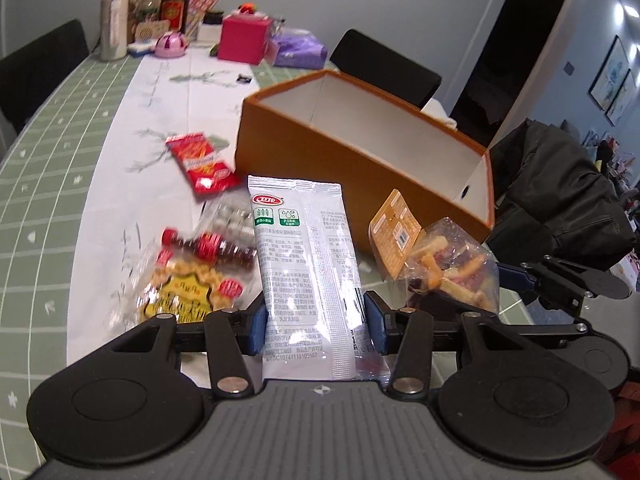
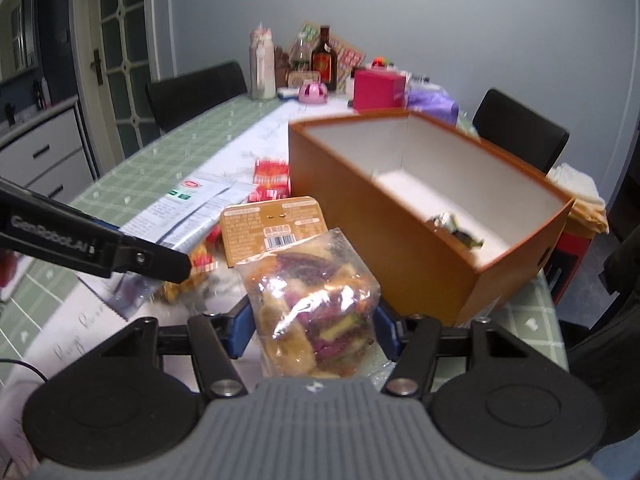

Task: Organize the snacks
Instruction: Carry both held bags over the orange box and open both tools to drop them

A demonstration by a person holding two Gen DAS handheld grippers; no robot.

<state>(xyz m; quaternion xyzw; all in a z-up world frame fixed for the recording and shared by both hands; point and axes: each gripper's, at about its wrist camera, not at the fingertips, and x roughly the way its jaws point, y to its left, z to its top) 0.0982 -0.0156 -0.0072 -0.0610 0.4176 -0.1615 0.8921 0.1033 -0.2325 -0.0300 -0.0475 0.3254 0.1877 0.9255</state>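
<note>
Snacks sit pinched for loading: left gripper (image 1: 316, 322) fingers clamp the white packet (image 1: 304, 272), right gripper (image 2: 312, 330) fingers squeeze the clear chip bag (image 2: 316, 300); the orange box (image 2: 400, 216) waits open just ahead of them.

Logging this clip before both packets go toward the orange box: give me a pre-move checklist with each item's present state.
1. Left gripper shut on white packet: ok.
2. Right gripper shut on clear bag of mixed chips: ok.
3. Orange box open on top: ok.
4. Room inside the box: ok, only a small wrapped item on its floor.
5. Firmness of the grip on the crinkly bag: cannot tell.
6. Snacks left on table, including red packet: not ok.
</note>
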